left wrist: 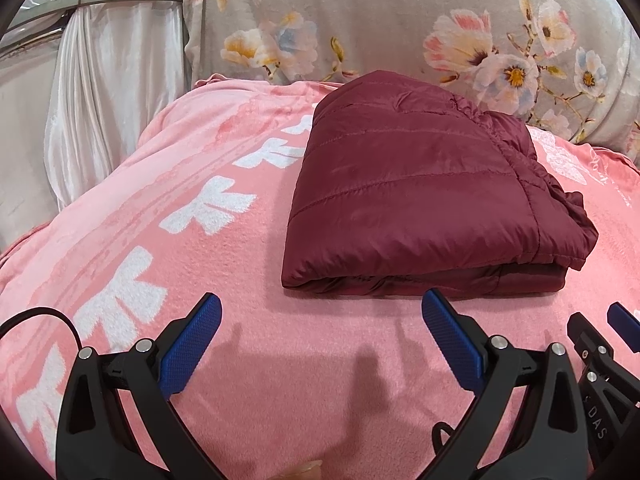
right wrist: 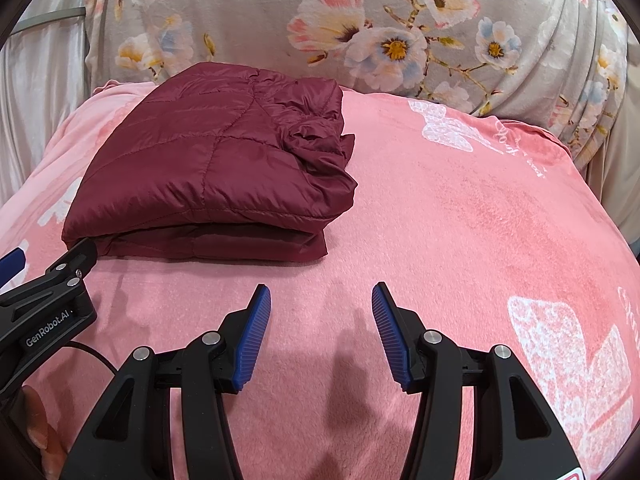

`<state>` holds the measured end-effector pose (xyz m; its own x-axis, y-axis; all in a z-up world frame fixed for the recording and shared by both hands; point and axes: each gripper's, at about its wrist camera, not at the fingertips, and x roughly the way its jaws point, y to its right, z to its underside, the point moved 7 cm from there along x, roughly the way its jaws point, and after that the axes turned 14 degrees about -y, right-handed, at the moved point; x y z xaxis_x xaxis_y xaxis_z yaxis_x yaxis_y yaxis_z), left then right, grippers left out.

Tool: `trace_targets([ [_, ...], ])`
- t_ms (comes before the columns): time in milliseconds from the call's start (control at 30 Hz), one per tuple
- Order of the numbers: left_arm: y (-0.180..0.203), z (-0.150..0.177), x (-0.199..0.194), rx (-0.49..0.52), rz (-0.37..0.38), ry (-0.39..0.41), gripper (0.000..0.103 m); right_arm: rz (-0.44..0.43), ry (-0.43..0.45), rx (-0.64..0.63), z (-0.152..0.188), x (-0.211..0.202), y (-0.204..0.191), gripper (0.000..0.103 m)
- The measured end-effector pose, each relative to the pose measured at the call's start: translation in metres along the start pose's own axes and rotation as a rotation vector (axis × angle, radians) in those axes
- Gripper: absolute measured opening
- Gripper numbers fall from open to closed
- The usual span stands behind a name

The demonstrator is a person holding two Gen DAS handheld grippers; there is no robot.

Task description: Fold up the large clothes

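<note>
A dark red quilted jacket [left wrist: 416, 192] lies folded into a thick rectangle on a pink blanket [left wrist: 240, 272]. It also shows in the right wrist view [right wrist: 208, 168], at the upper left. My left gripper [left wrist: 322, 312] is open and empty, just in front of the jacket's near edge. My right gripper [right wrist: 320, 304] is open and empty, in front of and to the right of the jacket. The right gripper's finger shows at the right edge of the left wrist view [left wrist: 624, 324]. The left gripper's body shows at the left edge of the right wrist view [right wrist: 48, 296].
A grey floral cover [left wrist: 400, 20] rises behind the pink blanket [right wrist: 480, 220]. A white curtain [left wrist: 100, 80] hangs at the far left. White butterfly prints mark the blanket to the right.
</note>
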<state>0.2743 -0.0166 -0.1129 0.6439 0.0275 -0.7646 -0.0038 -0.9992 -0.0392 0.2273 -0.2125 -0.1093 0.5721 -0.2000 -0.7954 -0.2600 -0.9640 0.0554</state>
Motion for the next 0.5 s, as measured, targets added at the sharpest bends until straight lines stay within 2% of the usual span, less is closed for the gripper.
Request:
trace_targets([
  [500, 0.0040, 0.0013, -0.0019, 0.008, -0.001, 0.007, 0.098, 0.001, -0.001, -0.001, 0.0005, 0.0005, -0.0006, 0.052],
])
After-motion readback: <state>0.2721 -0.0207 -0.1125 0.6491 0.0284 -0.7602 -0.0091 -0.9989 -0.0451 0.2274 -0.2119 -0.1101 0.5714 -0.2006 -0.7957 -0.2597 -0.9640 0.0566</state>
